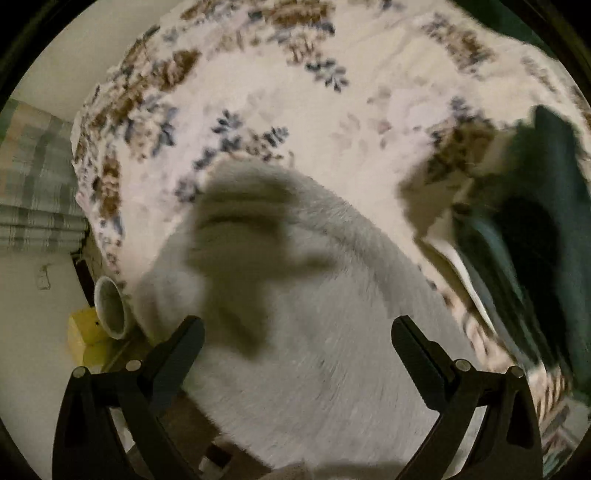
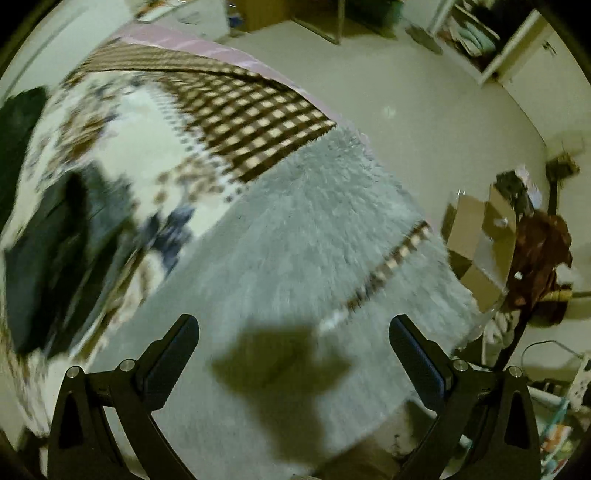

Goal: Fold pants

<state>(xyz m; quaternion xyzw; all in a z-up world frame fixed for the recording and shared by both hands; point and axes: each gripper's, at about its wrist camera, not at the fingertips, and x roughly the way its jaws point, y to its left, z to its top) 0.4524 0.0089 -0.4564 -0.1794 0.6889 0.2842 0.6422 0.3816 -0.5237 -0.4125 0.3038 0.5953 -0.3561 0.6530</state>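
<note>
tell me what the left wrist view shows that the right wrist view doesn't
Only the left wrist view shows a white cup, a yellow box and plaid fabric off the bed's edge. Only the right wrist view shows a checkered blanket, cardboard boxes and the floor. Both show the dark pants, floral bedspread, fluffy grey blanket, and an open, empty claw.

A bedroom: floral bedspread (image 1: 295, 92), open closet (image 2: 491, 33).

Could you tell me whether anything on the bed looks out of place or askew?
The dark folded pants lie on the floral bedspread, well off to the side of both open grippers, which hover empty over a fluffy white-grey blanket. The images are motion-blurred, so finer disorder cannot be judged.
</note>
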